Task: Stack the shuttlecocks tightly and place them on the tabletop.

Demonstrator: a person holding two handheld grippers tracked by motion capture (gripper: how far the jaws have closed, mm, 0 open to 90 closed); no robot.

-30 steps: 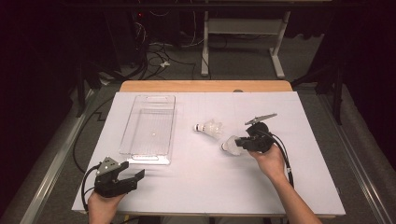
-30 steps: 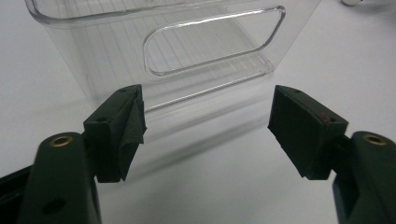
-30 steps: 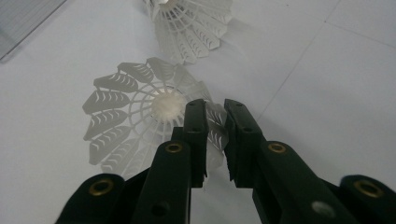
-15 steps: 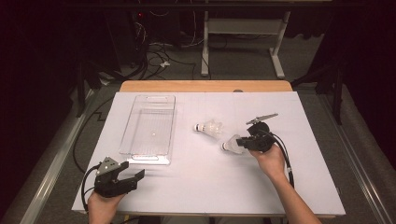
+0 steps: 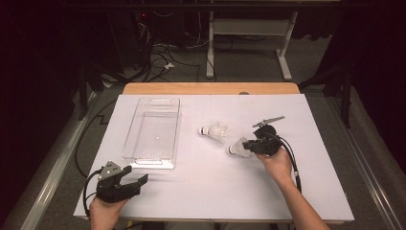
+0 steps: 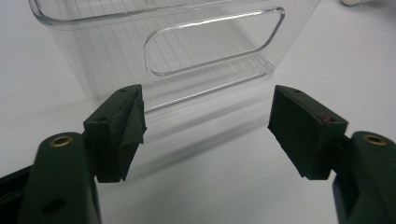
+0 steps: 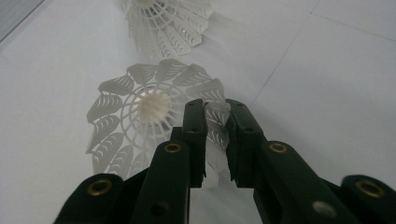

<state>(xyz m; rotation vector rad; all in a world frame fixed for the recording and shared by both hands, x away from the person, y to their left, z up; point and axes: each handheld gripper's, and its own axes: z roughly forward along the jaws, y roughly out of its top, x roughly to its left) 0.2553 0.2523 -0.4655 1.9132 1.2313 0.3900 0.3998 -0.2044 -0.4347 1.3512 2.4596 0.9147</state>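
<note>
Right gripper view: shuttlecock (image 7: 154, 126) skirt between claw (image 7: 216, 135) jaws.

A lab: paper-covered table (image 5: 306, 201), tangled floor cables (image 5: 158, 52), dark surroundings.

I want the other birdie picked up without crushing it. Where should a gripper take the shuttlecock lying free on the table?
Probably at the skirt rim. The free shuttlecock lies on its side, cork toward the clear bin, skirt toward the right gripper, which pinches the other shuttlecock that way. Come from the skirt side, one jaw inside the rim.
</note>
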